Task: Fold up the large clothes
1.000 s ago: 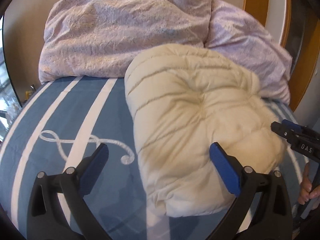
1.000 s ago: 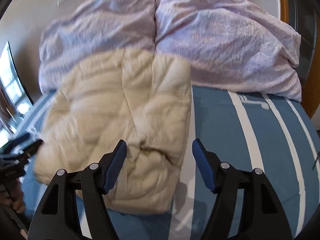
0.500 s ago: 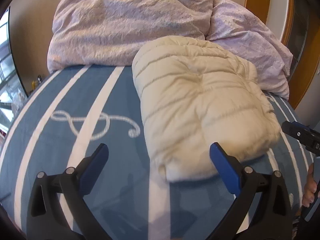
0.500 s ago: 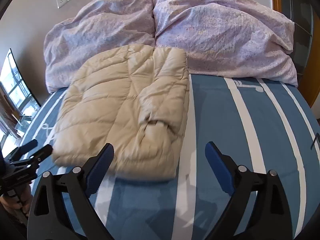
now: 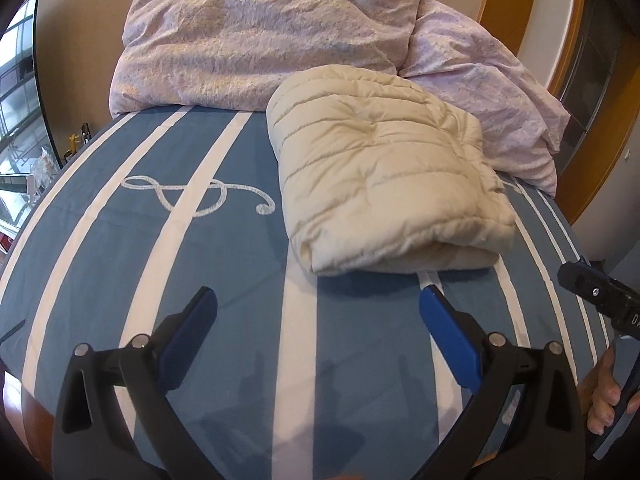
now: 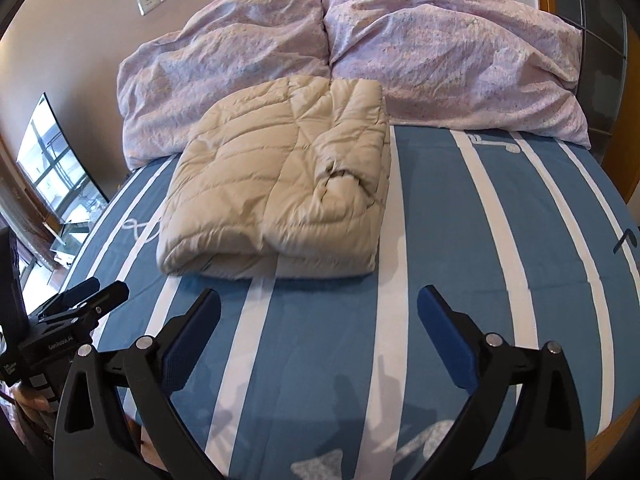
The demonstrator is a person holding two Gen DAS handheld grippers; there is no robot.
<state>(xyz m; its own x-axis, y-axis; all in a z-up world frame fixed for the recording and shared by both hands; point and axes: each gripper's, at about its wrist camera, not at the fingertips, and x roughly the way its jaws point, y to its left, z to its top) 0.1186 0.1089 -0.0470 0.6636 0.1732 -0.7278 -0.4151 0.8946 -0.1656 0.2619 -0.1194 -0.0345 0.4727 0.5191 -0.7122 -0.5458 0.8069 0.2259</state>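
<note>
A cream quilted puffer jacket (image 5: 384, 172) lies folded into a thick rectangle on the blue bed; it also shows in the right wrist view (image 6: 280, 196). My left gripper (image 5: 318, 312) is open and empty, held above the bedspread short of the jacket's near edge. My right gripper (image 6: 318, 312) is open and empty, also back from the jacket. The right gripper's body shows at the right edge of the left wrist view (image 5: 600, 296). The left gripper's body shows at the left of the right wrist view (image 6: 72, 312).
The blue bedspread with white stripes (image 5: 224, 248) covers the bed (image 6: 500, 240). A crumpled lilac duvet (image 5: 272, 36) is piled behind the jacket (image 6: 440, 48). A wooden door frame (image 5: 508, 4) stands at the right, a window (image 6: 52, 168) at the left.
Both grippers have drawn back from the jacket toward the foot of the bed. The right gripper's jaws have opened wider. The jacket now lies free and looks smaller in both views.
</note>
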